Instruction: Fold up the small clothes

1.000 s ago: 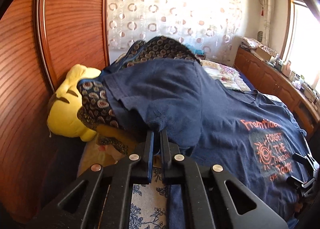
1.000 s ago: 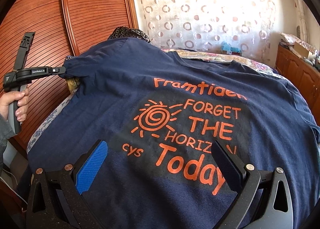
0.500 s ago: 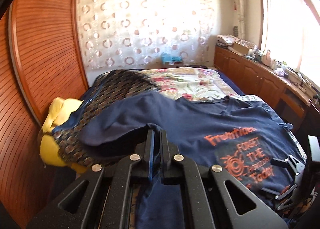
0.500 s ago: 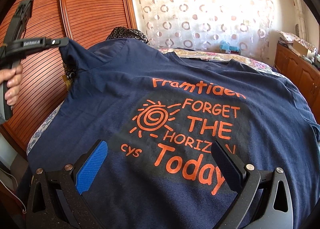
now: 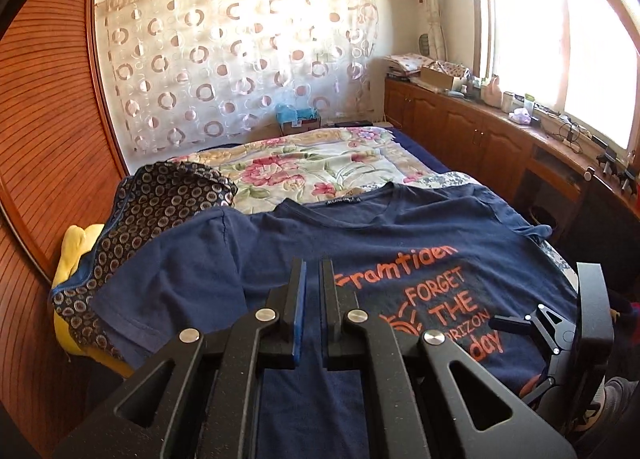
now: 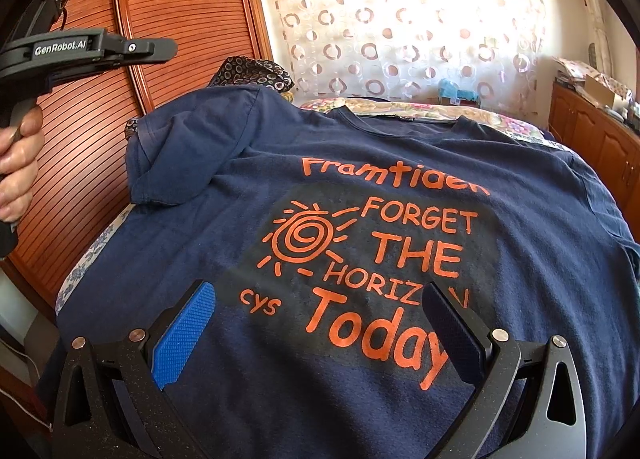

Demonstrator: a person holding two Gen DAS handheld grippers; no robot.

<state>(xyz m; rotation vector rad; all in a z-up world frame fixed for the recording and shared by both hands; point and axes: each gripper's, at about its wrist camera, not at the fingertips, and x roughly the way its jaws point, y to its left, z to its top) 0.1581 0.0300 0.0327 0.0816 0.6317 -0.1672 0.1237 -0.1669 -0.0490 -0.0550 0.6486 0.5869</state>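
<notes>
The left gripper [image 5: 312, 271] hangs closed and empty above the navy T-shirt [image 6: 360, 179] on the bed [image 5: 320, 163], while the right gripper [image 6: 320, 307] stands wide open over its print.

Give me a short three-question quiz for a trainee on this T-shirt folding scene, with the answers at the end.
1. True or false: the right tool stands open above the navy T-shirt.
2. The bottom word of the orange print reads: A Today, B Tomorrow, C Never.
3. Fill in: the left tool, up beside the wooden wardrobe door, is shut on ____.
Key: 1 true; 2 A; 3 nothing.
</notes>
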